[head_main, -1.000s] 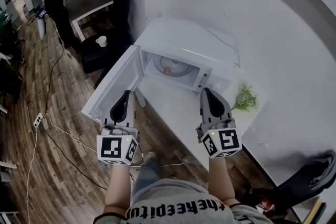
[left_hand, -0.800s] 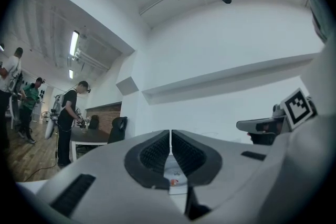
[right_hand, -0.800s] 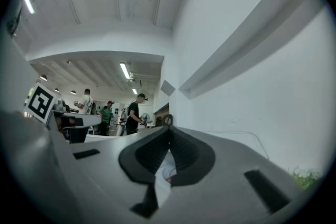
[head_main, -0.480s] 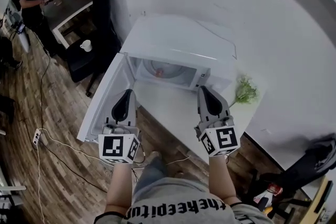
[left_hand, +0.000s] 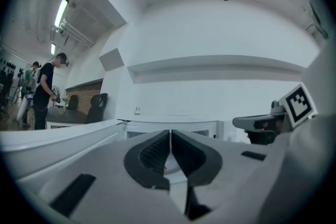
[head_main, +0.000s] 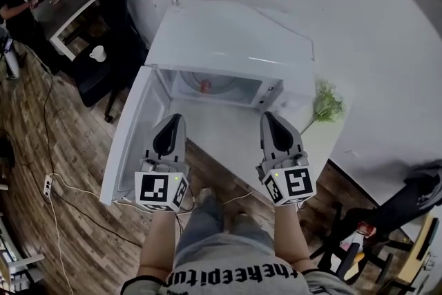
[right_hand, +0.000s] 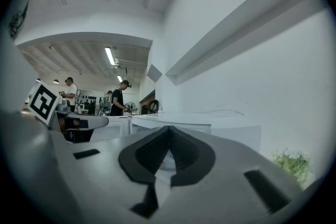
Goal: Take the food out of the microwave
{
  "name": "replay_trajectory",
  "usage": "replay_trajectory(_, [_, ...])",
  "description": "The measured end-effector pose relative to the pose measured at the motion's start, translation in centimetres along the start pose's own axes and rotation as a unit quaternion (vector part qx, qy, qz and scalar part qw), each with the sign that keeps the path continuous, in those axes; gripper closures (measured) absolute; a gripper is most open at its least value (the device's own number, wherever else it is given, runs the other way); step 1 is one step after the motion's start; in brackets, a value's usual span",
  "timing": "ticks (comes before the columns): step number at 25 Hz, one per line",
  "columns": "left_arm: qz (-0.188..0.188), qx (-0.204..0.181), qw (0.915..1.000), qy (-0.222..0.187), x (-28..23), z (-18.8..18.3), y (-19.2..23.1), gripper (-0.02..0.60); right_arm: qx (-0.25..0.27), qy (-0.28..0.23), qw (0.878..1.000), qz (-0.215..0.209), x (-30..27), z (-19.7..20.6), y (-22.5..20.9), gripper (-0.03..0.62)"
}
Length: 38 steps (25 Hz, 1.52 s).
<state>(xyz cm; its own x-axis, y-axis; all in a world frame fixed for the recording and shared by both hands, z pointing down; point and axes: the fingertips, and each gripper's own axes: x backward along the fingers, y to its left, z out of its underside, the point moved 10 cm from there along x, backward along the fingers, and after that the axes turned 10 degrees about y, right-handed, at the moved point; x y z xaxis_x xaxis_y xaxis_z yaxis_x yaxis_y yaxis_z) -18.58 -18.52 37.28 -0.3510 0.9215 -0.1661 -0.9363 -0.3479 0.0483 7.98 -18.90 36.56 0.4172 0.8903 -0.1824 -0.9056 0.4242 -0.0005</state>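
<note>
Both tongs are clenched on nothing; the left gripper and right gripper hover before the open, boxy white microwave; the food, a small reddish lump, perhaps on a glass plate, sits deep inside; one gripper should spread its jaws before entering, level, clear of the smooth door.

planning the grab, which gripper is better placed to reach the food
Left, probably: the food in the open microwave lies closer to the left gripper than to the right gripper.
</note>
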Motion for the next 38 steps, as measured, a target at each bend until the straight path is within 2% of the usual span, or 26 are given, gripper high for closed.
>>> replay_trajectory(7, [0.027,0.0,0.9995,0.018,-2.9,2.8,0.9,0.568,0.002,0.007,1.0,0.002,-2.2,1.7,0.6,0.591])
replay_trajectory(23, [0.052,-0.002,0.9966,0.064,-9.9,9.1,0.7,0.568,-0.002,0.013,1.0,0.003,-4.3,5.5,-0.7,0.591])
replay_trajectory(34, [0.039,0.011,0.995,0.091,-13.5,12.5,1.2,0.568,0.003,0.012,1.0,0.0,-4.4,6.8,-0.8,0.589])
replay_trajectory(38, [0.031,0.003,0.995,0.094,-14.6,13.4,1.3,0.568,0.003,0.016,1.0,0.002,-4.3,7.3,-0.9,0.589])
